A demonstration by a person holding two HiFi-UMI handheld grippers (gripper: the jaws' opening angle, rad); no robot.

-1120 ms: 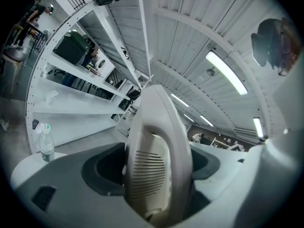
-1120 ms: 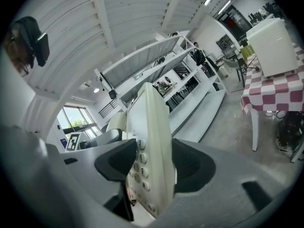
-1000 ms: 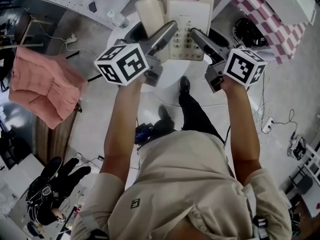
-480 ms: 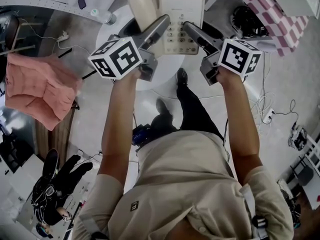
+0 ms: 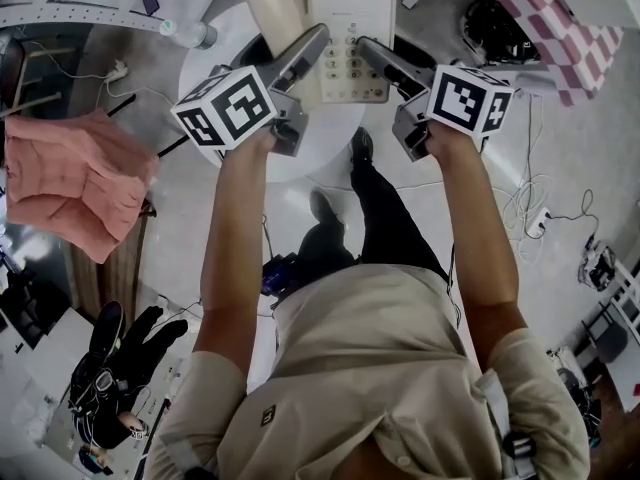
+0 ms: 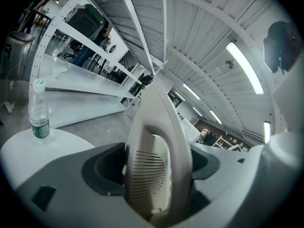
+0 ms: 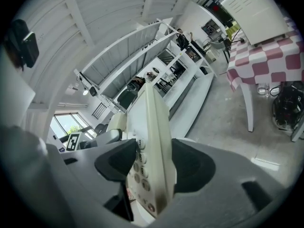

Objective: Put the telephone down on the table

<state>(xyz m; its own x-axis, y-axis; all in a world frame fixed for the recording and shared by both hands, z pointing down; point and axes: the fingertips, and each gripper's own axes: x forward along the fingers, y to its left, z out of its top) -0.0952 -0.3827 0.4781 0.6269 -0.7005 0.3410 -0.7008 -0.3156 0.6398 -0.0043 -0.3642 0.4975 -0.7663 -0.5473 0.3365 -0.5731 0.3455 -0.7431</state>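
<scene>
- Left gripper (image 5: pixel 316 38): grey tapered jaws with dark inner pads (image 6: pixel 102 167). A white cube with black square markers (image 5: pixel 225 110) sits behind the jaws.
- Right gripper (image 5: pixel 364 48): same grey build, with a marker cube (image 5: pixel 468 100) at its rear.
- Beige short-sleeved shirt (image 5: pixel 380 368) with a small dark emblem (image 5: pixel 268 415).
- Dark trousers (image 5: pixel 395 230), dark shoes (image 5: pixel 362 148).

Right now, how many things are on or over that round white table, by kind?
Grippers: 2, the left gripper and the right gripper, both shut on the telephone
Telephone: 1
Bottle: 1
Total: 4
</scene>
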